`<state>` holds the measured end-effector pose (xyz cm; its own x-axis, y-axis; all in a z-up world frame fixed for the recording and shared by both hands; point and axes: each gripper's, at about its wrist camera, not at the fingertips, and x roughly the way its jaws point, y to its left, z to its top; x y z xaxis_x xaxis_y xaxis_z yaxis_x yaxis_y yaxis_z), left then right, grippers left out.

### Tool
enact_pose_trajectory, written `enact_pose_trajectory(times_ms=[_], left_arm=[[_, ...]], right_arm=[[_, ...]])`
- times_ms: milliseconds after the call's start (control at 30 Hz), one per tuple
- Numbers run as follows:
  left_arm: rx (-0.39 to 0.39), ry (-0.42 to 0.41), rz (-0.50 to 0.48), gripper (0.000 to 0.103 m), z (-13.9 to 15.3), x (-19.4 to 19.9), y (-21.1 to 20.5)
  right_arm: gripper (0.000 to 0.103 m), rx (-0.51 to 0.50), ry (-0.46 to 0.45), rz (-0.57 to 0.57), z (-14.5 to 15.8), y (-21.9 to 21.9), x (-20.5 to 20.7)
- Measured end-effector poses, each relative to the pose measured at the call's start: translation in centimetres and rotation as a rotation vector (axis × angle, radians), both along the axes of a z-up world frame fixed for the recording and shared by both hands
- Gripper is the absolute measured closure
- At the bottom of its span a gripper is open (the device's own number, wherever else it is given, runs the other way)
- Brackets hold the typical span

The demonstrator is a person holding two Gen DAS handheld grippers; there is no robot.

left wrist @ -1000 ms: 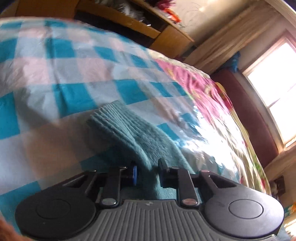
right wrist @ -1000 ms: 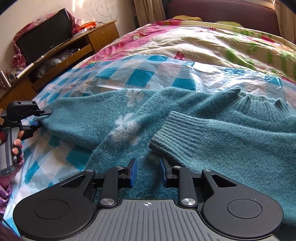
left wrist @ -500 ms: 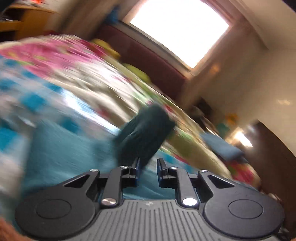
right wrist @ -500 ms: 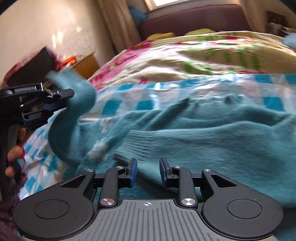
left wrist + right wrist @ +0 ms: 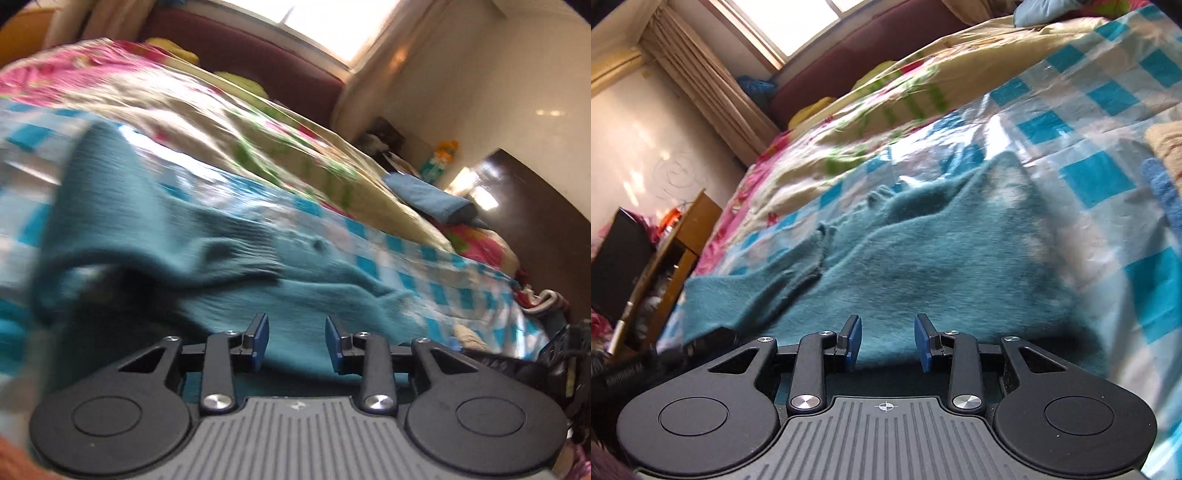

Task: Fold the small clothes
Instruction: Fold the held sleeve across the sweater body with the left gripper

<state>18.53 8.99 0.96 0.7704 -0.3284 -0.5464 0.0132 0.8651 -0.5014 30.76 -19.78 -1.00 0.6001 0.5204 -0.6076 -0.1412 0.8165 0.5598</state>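
A bed [image 5: 1049,122] fills both views, spread with a blue-and-white checked plastic sheet [image 5: 1100,173] that is glossy and wrinkled, over a floral quilt [image 5: 229,122]; a curtained window [image 5: 783,22] lies in the upper left of the right wrist view. The teal sweater [image 5: 923,266], a soft, fuzzy knit with ribbed cuffs and hem, lies flat at the centre of the sheet; in the left wrist view one sleeve [image 5: 207,240] lies folded across the body, its ribbed cuff at centre frame. The left claw [image 5: 297,341] has just been opening: its blue pads stand slightly apart above the knit and nothing is pinched between them. The right claw [image 5: 887,341] has likewise just been opening, its pads parted and empty over the lower body of the sweater. The step in hand appears to be the release after a sleeve fold. To do it well, each claw should lift clear without snagging the loose fibres, then the hem should be pinched at both corners together, since the slick sheet lets the garment slide.
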Motion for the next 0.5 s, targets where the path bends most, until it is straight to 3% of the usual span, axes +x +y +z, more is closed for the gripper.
enact_pose_trajectory(times_ms=[133,267,500], left_arm=[[0.020,-0.011,0.076,0.060,-0.1,-0.6,2.6],[0.084,-0.051,0.115,0.058,0.1,-0.9,4.1],[0.051,-0.026,0.145,0.056,-1.8,-1.2,6.0]], right_arm=[[0.063,0.067,0.035,0.046,-0.3,4.4,2.4],[0.063,0.142,0.112,0.032,-1.7,8.2,6.1],[0.063,0.201,0.176,-0.072,-4.6,11.2,10.0]])
